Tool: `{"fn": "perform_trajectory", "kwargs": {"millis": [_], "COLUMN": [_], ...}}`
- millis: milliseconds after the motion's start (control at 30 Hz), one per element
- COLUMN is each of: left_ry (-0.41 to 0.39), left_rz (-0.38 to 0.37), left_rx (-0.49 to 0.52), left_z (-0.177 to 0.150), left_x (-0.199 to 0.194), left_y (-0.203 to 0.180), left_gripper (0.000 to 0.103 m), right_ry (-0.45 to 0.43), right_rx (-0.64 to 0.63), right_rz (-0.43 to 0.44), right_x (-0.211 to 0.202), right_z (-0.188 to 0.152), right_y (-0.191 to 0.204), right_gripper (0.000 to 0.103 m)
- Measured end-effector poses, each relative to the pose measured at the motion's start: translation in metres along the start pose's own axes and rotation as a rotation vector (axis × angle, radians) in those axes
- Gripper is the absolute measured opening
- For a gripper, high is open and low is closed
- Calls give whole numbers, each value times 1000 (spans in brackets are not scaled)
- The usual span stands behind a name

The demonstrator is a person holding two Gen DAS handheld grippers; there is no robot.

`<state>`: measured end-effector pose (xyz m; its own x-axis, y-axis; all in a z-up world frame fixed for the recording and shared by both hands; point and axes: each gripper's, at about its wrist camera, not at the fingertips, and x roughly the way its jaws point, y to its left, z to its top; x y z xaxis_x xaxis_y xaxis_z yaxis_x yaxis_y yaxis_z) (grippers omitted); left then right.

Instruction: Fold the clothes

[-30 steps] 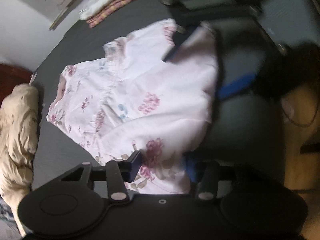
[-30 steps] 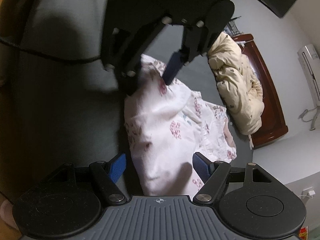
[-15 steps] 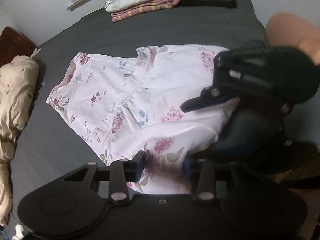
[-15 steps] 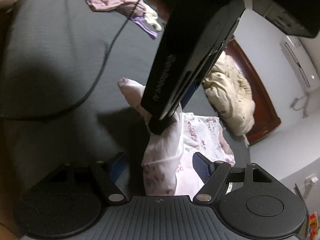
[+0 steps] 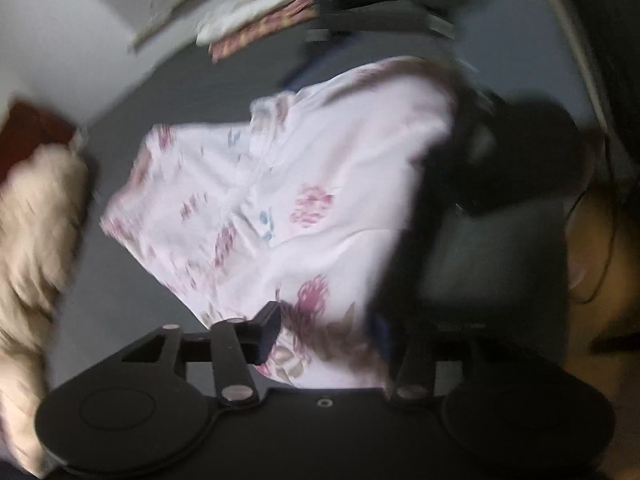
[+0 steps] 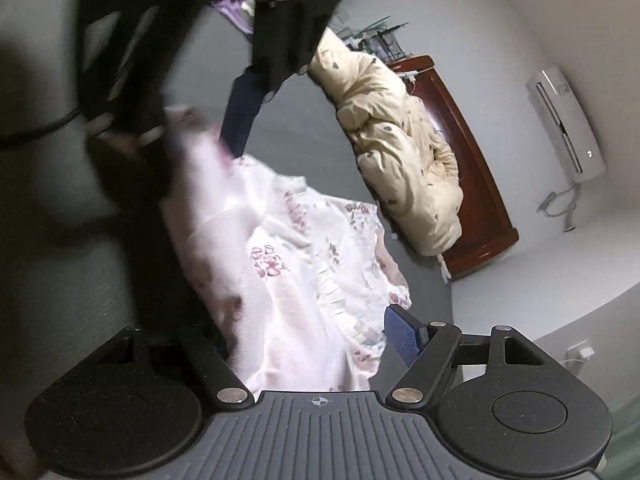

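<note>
Left gripper [image 5: 320,332] is opening, floral garment [image 5: 304,208] between its jaws on the bed [image 5: 132,312]; right gripper [image 6: 308,340] gapes wide astride the cloth, gripping nothing.

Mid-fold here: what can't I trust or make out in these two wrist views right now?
- Left wrist view: motion blur hides whether the left tool, jaws opening, presses the pale pink floral cotton garment.
- Left wrist view: folded clothes stack smeared.
- Right wrist view: right tool left finger shadowed; the black tool body overhead hides the garment's far end.
</note>
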<state>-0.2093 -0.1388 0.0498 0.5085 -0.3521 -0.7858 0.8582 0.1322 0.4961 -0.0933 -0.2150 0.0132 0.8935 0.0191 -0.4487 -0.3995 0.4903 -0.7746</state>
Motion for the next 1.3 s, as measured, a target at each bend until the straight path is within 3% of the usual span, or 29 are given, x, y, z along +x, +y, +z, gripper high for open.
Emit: {"fn": "perform_trajectory", "kwargs": {"millis": [133, 233, 300, 433, 633, 800, 933, 1133, 1300], "left_ry": [-49, -16, 9, -1, -43, 17, 70, 42, 5], "left_rz": [159, 194, 218, 255, 328, 394, 374, 366, 436], "left_rx": [176, 226, 222, 141, 111, 80, 24, -13, 50], "left_z": [1, 3, 5, 15, 31, 33, 19, 10, 13], "left_x": [-6, 5, 16, 25, 26, 43, 55, 42, 36], "left_y": [-38, -53, -56, -50, -56, -50, -20, 13, 26], "left_gripper": [57, 61, 61, 63, 68, 68, 61, 42, 43], "right_ry": [-11, -13, -12, -8, 0, -5, -3, 15, 40], "right_rx": [47, 82, 108, 169, 293, 326, 302, 276, 249], "right_rz": [41, 64, 80, 102, 176, 205, 197, 181, 171], "right_x": [-9, -21, -21, -30, -19, -21, -24, -9, -10], "right_z": [2, 2, 2, -2, -1, -1, -6, -11, -9], "right_y": [-15, -25, -35, -47, -76, -85, -83, -66, -45], "right_gripper": [73, 73, 73, 73, 73, 73, 73, 73, 73]}}
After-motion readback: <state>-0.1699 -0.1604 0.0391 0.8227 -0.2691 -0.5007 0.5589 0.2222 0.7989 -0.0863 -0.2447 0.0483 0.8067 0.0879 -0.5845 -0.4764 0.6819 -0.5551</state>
